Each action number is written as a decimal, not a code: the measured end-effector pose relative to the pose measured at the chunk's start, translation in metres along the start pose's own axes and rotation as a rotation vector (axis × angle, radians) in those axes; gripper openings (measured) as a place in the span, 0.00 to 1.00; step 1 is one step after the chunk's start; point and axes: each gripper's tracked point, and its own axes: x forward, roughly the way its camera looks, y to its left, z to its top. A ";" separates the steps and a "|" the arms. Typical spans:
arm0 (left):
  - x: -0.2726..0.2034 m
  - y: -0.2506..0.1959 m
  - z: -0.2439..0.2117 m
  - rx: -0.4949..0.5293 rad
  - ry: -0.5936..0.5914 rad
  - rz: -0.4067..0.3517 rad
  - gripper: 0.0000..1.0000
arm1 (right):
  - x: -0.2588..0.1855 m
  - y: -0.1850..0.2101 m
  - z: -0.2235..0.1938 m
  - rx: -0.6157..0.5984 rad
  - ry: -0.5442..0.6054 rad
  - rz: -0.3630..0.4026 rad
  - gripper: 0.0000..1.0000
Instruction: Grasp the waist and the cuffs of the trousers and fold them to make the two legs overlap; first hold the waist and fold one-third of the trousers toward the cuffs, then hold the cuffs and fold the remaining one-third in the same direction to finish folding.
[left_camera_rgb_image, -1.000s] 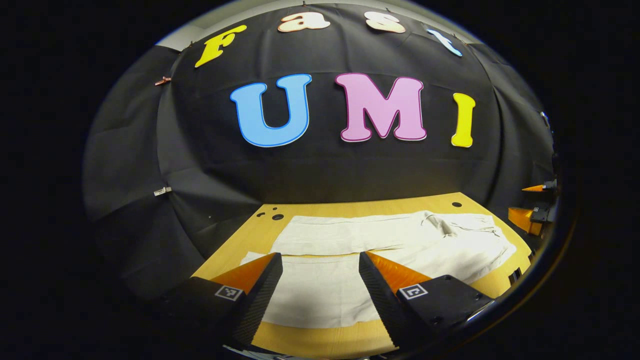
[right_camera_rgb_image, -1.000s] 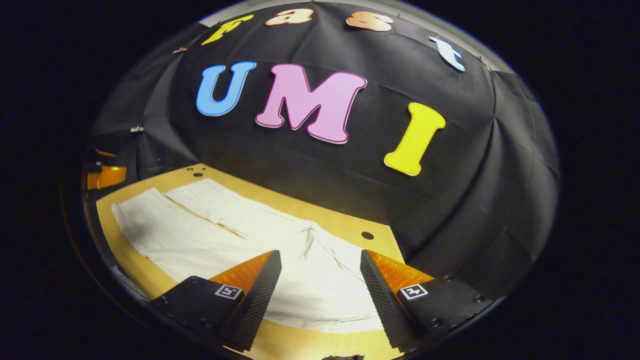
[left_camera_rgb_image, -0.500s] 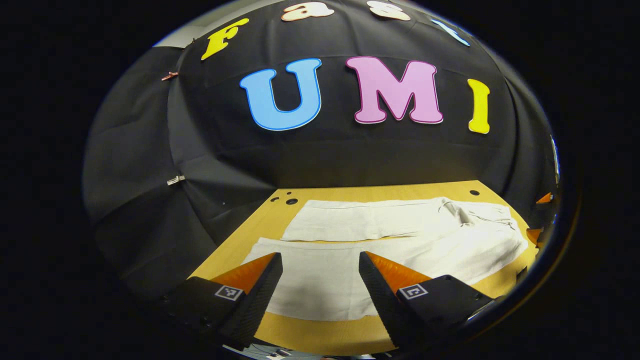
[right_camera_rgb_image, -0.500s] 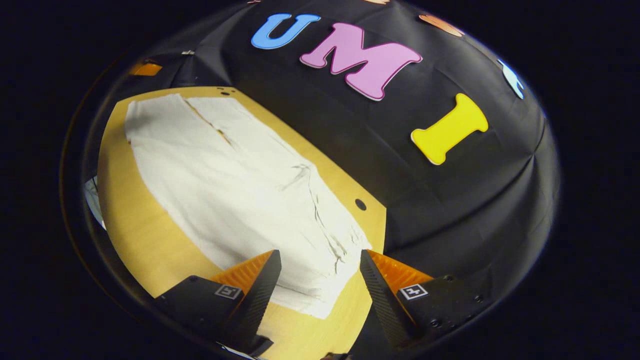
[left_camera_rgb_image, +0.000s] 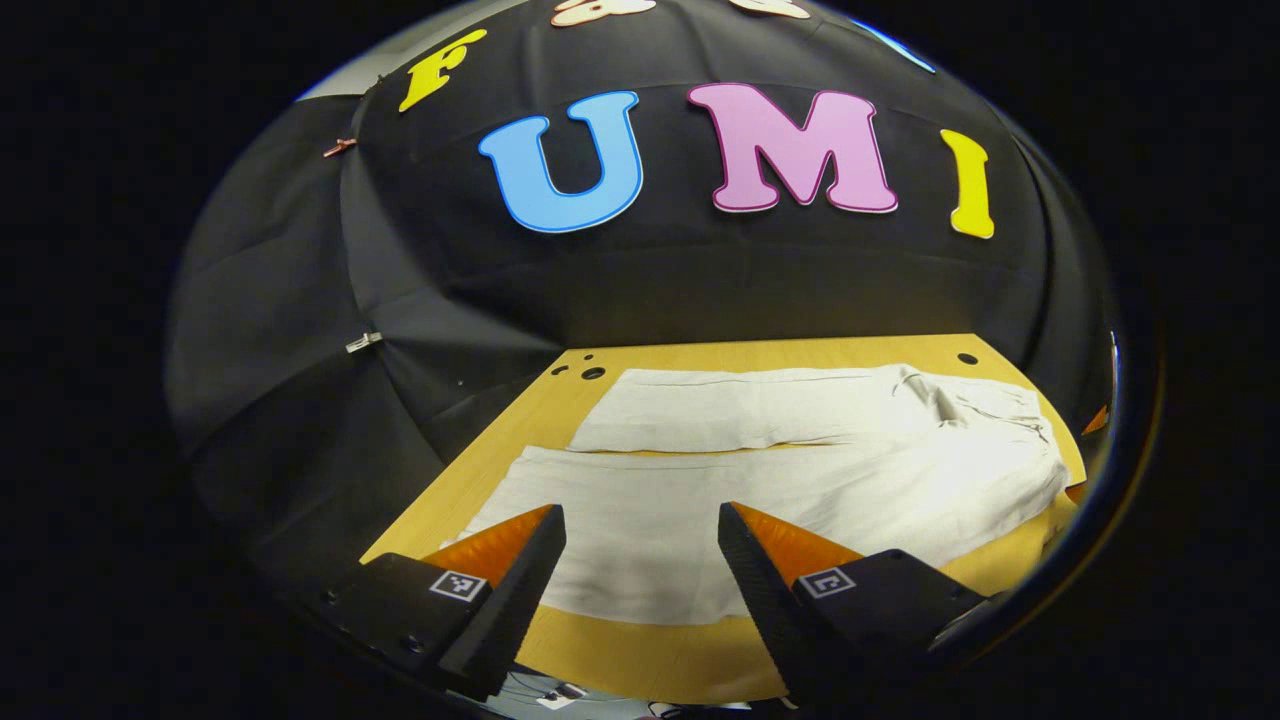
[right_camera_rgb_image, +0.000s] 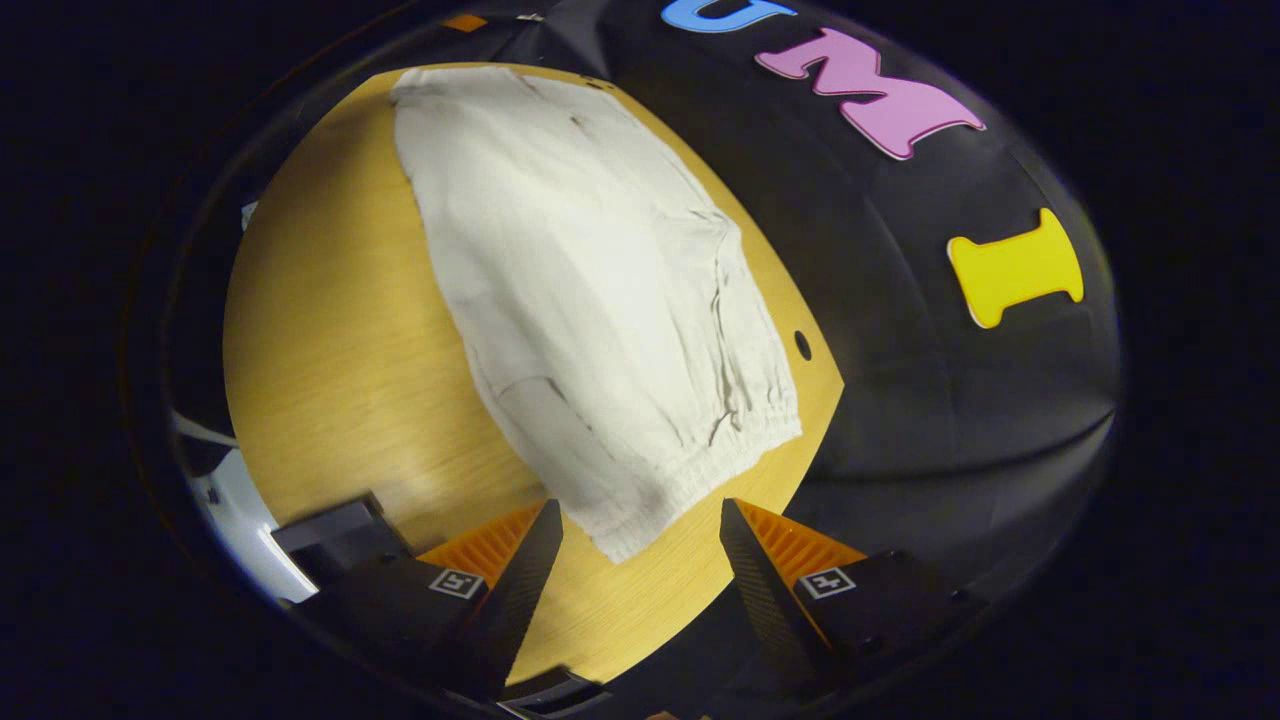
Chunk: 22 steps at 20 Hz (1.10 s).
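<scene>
Cream trousers (left_camera_rgb_image: 800, 470) lie flat on the wooden table (left_camera_rgb_image: 650, 665), legs side by side with a narrow gap, cuffs to the left and the gathered waist (left_camera_rgb_image: 1010, 420) to the right in the left gripper view. My left gripper (left_camera_rgb_image: 640, 580) hovers open above the near leg close to its cuff end. In the right gripper view the trousers (right_camera_rgb_image: 590, 280) run away from me, and the elastic waist (right_camera_rgb_image: 700, 470) lies nearest. My right gripper (right_camera_rgb_image: 640, 575) is open just above the waist's near corner, nothing between its fingers.
The table (right_camera_rgb_image: 340, 350) has bare wood beside the trousers and small round holes (left_camera_rgb_image: 592, 373) at its far corners, one (right_camera_rgb_image: 802, 345) close to the waist. Black cloth walls close in behind. A pale object (right_camera_rgb_image: 235, 500) shows past the table edge.
The right gripper swung round and tilted down toward the waist end, which now lies between its fingertips in view. The left gripper tipped slightly, showing more of the near leg.
</scene>
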 end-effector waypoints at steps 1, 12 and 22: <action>-0.003 0.000 -0.004 0.003 0.016 0.016 0.97 | 0.006 -0.002 -0.008 -0.014 0.010 -0.005 0.98; -0.001 0.019 0.008 0.034 0.020 0.063 0.97 | 0.041 -0.010 -0.010 -0.121 0.024 0.048 0.91; 0.012 0.022 -0.014 0.009 0.070 0.044 0.97 | 0.060 0.000 -0.012 -0.117 0.133 0.148 0.51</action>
